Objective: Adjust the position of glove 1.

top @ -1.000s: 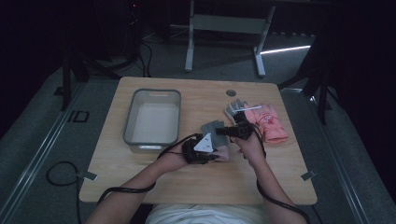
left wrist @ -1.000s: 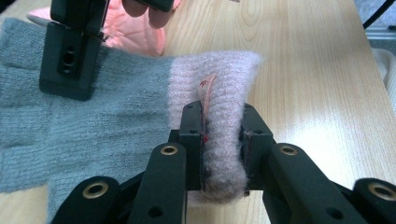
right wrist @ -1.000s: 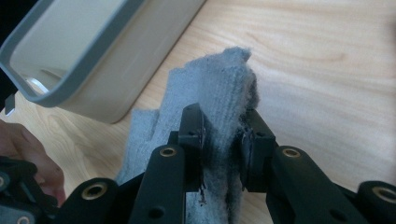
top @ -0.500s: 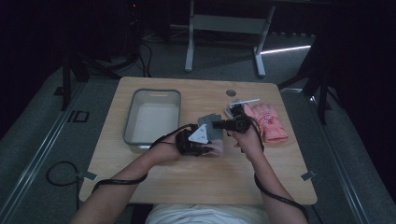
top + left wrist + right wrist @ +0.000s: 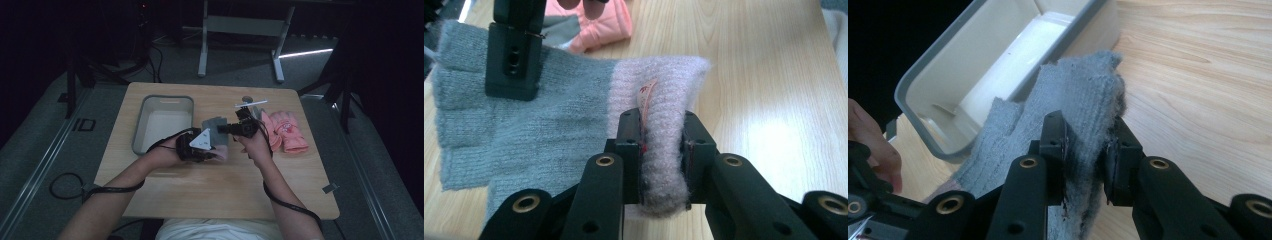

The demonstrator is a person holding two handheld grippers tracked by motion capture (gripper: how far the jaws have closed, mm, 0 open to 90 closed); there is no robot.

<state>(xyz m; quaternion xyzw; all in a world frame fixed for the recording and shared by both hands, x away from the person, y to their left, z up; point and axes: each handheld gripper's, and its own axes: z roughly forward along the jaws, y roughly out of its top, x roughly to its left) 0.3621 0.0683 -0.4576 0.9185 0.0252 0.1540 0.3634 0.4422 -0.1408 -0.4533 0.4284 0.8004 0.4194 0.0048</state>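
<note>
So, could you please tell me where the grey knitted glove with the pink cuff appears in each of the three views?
High view: the grey glove sits at table centre, between the two hand-held grippers.
Left gripper view: it spreads across the left, its pink cuff pinched in the jaws.
Right gripper view: its grey finger end is clamped at centre.
Shared landmark: the grey bin beside the glove.

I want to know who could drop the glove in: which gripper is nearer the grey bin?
Left. The left gripper sits just off the bin's near right corner; the right gripper is farther right, across the glove.
</note>
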